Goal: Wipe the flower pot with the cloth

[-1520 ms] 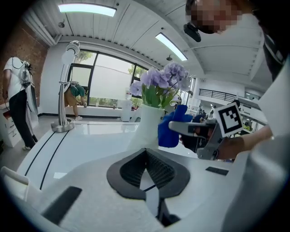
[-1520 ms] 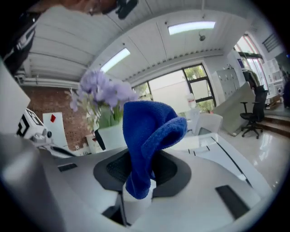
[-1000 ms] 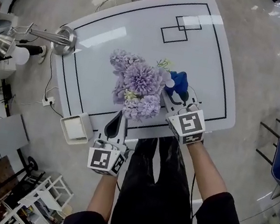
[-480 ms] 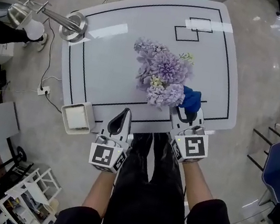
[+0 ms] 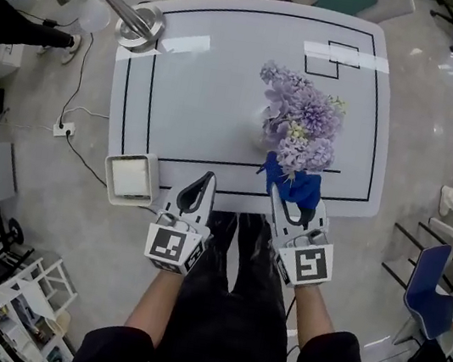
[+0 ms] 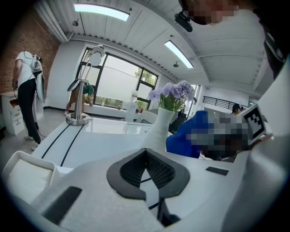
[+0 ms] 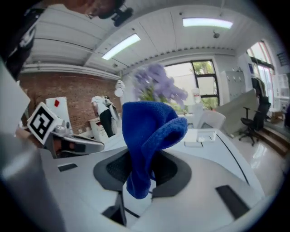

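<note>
Purple flowers (image 5: 300, 128) stand in a white vase-shaped pot (image 6: 158, 131) on the white table (image 5: 197, 102); in the head view the blooms hide the pot. My right gripper (image 5: 282, 191) is shut on a blue cloth (image 5: 292, 183), which is bunched against the near side of the bouquet. In the right gripper view the cloth (image 7: 145, 136) sticks up between the jaws of the right gripper (image 7: 140, 161). My left gripper (image 5: 207, 179) hovers at the table's front edge, left of the pot, shut with nothing in it. In its own view the left gripper (image 6: 146, 152) sits just short of the pot, with the cloth (image 6: 188, 136) to the right.
A white square box (image 5: 132, 177) sits off the table's front left corner. A silver desk lamp (image 5: 141, 24) stands at the back left corner. Black outline marks run round the tabletop. A person stands far left in the left gripper view (image 6: 27, 97).
The right gripper has carried the cloth from the right side of the bouquet round to its near side. The left gripper has stayed at the front edge. The head view has shifted.
</note>
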### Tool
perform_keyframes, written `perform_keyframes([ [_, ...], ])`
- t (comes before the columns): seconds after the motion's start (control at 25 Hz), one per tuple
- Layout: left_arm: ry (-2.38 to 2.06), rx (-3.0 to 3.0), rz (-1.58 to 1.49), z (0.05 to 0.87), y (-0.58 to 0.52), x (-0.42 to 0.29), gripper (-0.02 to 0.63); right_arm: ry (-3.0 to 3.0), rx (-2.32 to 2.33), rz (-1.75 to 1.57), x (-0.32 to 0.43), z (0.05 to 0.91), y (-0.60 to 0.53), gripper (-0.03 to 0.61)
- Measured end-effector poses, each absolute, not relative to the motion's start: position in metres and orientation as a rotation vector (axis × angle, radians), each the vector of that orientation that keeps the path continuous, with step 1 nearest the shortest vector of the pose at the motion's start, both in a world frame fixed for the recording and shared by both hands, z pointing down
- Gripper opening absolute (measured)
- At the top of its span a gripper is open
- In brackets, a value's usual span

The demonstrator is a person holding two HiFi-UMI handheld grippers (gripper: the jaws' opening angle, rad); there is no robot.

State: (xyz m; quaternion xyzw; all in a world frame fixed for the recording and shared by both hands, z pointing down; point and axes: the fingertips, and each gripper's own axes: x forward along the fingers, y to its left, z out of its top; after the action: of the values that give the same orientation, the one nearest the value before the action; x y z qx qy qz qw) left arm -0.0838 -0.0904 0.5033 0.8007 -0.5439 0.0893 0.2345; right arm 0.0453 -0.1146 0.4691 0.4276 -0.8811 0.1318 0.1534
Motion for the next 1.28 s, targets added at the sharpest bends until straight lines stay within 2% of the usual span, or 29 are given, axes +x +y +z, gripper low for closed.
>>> perform_keyframes([
  [0.16,-1.499,2.196,0.236,0.502,-0.089,-0.092,0.006,-2.549,1.135,0.073,0.011,0.451,-0.113,0.101],
  [0.6,-1.509,2.147,0.216,0.511,-0.078,-0.117,0.006,-2.25,1.243,0.288,0.009,0.542,-0.13,0.102],
  [0.68,-1.515,2.137,0.208,0.513,-0.08,-0.124,0.006,-2.287,1.225,0.263,-0.005,0.531,-0.124,0.101],
  [0.84,-1.514,2.128,0.202,0.515,-0.087,-0.137,0.006,-2.348,1.145,-0.054,-0.05,0.477,-0.127,0.101],
  [1.0,-1.513,2.125,0.191,0.514,-0.093,-0.144,0.006,-2.266,1.308,-0.174,-0.064,0.459,-0.154,0.101],
  [1.28,-1.484,2.152,0.177,0.509,-0.106,-0.157,0.006,-2.089,1.444,-0.006,-0.053,0.494,-0.179,0.102],
])
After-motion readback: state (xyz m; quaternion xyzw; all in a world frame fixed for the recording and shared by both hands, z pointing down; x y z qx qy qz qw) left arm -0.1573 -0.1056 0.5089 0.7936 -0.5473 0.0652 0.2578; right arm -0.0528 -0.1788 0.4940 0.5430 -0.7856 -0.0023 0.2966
